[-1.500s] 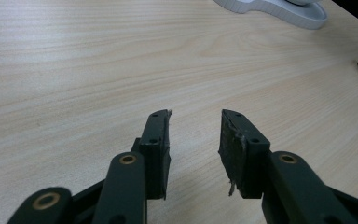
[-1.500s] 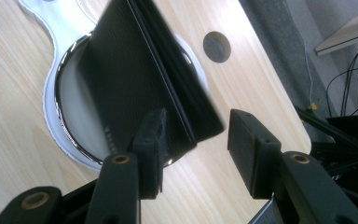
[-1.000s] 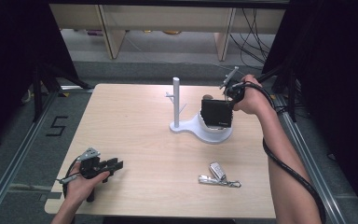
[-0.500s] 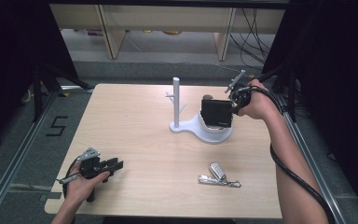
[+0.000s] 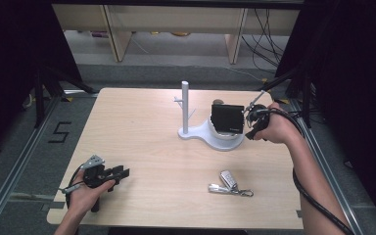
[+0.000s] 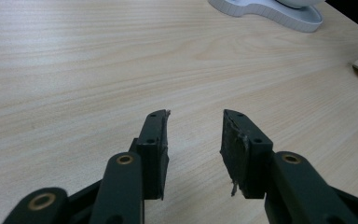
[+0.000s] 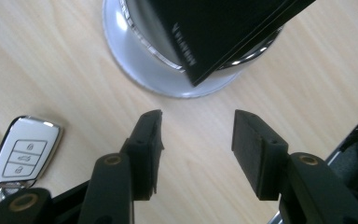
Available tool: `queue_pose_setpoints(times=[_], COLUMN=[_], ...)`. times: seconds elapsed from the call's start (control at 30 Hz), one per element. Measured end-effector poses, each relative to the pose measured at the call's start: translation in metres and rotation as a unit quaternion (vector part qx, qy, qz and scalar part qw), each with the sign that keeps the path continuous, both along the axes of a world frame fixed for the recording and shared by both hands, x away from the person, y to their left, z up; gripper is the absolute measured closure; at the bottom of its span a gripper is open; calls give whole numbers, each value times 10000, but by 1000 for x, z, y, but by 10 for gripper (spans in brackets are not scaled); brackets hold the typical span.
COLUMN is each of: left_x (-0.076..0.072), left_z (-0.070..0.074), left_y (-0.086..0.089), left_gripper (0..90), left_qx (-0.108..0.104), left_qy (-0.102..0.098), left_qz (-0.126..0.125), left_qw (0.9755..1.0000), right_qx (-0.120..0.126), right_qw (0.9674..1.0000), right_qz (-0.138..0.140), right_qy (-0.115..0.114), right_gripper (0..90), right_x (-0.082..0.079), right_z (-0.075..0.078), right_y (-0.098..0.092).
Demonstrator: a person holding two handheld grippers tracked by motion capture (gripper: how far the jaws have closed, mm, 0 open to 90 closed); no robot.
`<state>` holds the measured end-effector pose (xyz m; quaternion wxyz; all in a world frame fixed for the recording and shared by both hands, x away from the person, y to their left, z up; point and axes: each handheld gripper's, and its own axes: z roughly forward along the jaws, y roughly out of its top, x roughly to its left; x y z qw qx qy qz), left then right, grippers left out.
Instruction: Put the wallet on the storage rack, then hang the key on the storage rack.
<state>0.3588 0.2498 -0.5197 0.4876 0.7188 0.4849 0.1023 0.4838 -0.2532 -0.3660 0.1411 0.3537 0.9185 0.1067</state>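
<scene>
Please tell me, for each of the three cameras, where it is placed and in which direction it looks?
High view: above the person's side, looking forward and down on the table; both forearms, left tool and right tool show.
Left gripper view: rides the left tool, looking low across the table; its open jaws show.
Right gripper view: rides the right tool, looking down; its open jaws show.
Shared: the white stand and car key appear in all views.

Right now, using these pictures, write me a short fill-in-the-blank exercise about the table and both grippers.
1. The black box sits on the white ____.
2. The car key lies on the ____, touching neither gripper.
3. The fingers of the left gripper are ____, with nothing between them.
4. The right gripper hovers beside the black ____.

Missing words: stand; table; open; box
</scene>
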Motion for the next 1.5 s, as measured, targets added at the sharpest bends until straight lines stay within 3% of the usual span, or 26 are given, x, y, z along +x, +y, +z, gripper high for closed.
queue_pose_setpoints(times=[0.17, 0.4, 0.63, 0.7, 0.77, 0.9, 1.13, 1.3, 1.47, 1.5], left_x=[0, -1, -2, -3, -3, -4, -5, -4, -4, -5], left_z=[0, 0, 1, 2, 2, 3, 6, 6, 7, 7], left_y=[-1, 2, 4, 3, 2, -1, -3, -3, -5, -6], left_gripper=[601, 595, 590, 589, 588, 583, 575, 572, 570, 570], left_qx=[-14, -16, -48, -45, -64, -11, -35, -23, -21, 14], left_qy=[-8, -7, -56, -89, -102, -159, -265, -283, -310, -307], left_qz=[4, 40, 161, 184, 152, 100, 39, 21, -27, -7], left_qw=[10000, 10000, 9998, 9998, 9998, 9998, 9996, 9996, 9995, 9995], right_qx=[110, 305, 635, 652, 721, 784, 825, 734, 770, 746], right_qw=[9999, 9982, 9919, 9928, 9907, 9904, 9898, 9918, 9897, 9912], right_qz=[-4, -215, -574, -488, -587, -555, -557, -424, -574, -435], right_qy=[127, 465, 935, 883, 993, 995, 1016, 954, 1066, 1006], right_gripper=[542, 547, 549, 543, 530, 521, 524, 538, 583, 602], right_x=[-13, -31, -53, -58, -65, -77, -90, -97, -107, -108], right_z=[-15, -42, -61, -67, -72, -79, -80, -83, -84, -85], right_y=[0, -1, 4, 3, 4, -1, -10, -13, -13, -14])
